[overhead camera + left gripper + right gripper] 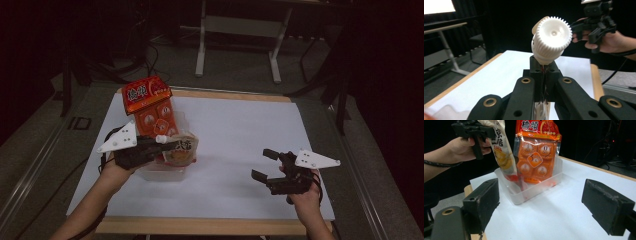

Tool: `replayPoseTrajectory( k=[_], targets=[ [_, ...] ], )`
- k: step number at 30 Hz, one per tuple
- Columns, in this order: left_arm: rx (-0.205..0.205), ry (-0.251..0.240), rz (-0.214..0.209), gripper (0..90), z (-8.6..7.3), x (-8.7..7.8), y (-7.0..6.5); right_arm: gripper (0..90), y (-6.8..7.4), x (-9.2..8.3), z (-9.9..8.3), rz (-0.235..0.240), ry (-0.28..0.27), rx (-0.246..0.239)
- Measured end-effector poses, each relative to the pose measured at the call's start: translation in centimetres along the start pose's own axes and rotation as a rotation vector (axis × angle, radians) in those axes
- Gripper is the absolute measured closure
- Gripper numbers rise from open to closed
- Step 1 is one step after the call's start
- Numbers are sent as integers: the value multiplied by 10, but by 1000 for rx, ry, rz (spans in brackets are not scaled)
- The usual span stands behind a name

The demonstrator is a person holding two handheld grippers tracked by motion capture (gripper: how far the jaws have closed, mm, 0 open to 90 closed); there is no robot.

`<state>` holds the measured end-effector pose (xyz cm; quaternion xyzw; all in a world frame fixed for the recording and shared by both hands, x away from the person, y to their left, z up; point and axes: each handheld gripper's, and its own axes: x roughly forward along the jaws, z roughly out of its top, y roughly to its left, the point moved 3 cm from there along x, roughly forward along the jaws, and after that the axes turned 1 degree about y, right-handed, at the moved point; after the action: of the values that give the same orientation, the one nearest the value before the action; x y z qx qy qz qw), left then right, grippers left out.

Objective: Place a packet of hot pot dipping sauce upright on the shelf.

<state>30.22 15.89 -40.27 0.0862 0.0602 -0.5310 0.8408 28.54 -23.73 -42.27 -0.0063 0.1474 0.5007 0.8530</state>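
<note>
A soft spout pouch point(183, 150) with a white ribbed cap point(552, 39) hangs tilted, and my left gripper point(167, 145) is shut on its neck just under the cap. In the right gripper view the pouch point(502, 155) dips its lower end into the near corner of a clear plastic tub point(535, 188). An orange-red snack pack point(150, 104) stands upright in the tub point(165, 172), leaning on its far side. My right gripper point(262, 164) hovers to the right over the white sheet, jaws wide open and holding nothing, facing the tub.
A white sheet point(240, 125) covers the wooden table, whose edge point(200, 226) runs along the front. Behind the table stands a white desk frame point(240, 30) on a dark floor with cables. The person's right hand point(609, 41) with its gripper shows beyond the cap.
</note>
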Motion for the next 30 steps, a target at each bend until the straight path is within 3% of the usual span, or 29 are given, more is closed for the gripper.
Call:
replayPoseTrajectory(
  k=[15,30],
  targets=[
    [-31,48,20,883,-31,-15,9,152,2,-2,1,20,-22,-1],
    [-119,58,20,881,-70,-10,7,152,1,4,-3,27,6,8]
  ],
)
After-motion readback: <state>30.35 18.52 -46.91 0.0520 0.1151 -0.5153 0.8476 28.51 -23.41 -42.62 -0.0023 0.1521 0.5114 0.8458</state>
